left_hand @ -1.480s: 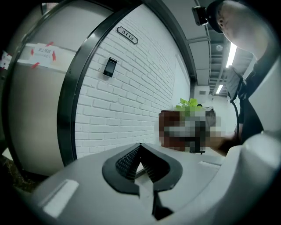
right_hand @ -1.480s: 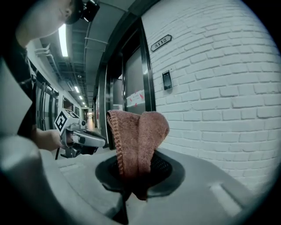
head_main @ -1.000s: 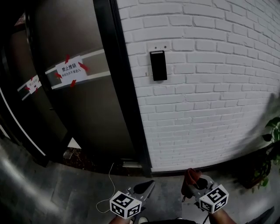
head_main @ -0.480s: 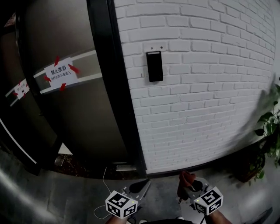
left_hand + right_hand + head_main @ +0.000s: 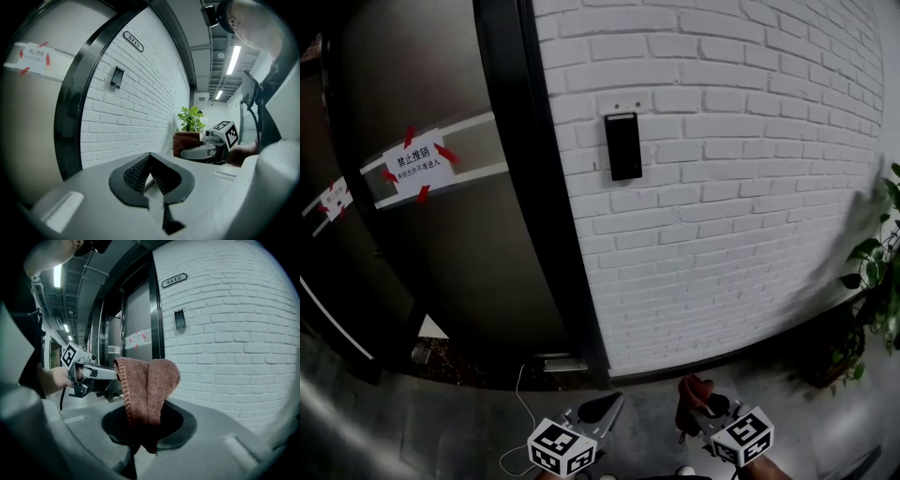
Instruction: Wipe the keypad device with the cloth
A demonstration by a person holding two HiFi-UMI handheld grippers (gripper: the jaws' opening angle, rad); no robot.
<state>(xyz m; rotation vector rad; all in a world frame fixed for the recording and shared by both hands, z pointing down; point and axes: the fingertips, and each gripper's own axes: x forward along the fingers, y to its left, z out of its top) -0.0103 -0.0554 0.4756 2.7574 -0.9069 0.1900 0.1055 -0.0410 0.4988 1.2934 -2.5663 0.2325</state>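
The keypad device (image 5: 623, 146) is a black upright panel fixed to the white brick wall (image 5: 741, 216), just right of the door frame; it also shows small in both gripper views (image 5: 116, 77) (image 5: 179, 318). My right gripper (image 5: 697, 407) hangs low at the bottom of the head view, shut on a reddish-brown cloth (image 5: 691, 390) whose folded end stands up out of the jaws (image 5: 147, 383). My left gripper (image 5: 604, 407) hangs beside it, shut with nothing in it; its ridged pads (image 5: 138, 169) meet at the tips. Both grippers are far below the keypad.
A dark door (image 5: 441, 244) with a taped paper sign (image 5: 417, 166) stands left of the black frame (image 5: 534, 206). A potted plant (image 5: 874, 281) stands at the right by the wall. A thin white cable (image 5: 517, 398) lies on the floor. A number plate (image 5: 174, 280) hangs above the keypad.
The head view has drifted, so keypad, door and sign sit further left and a little higher. Both grippers stay low and shut, the cloth still held.
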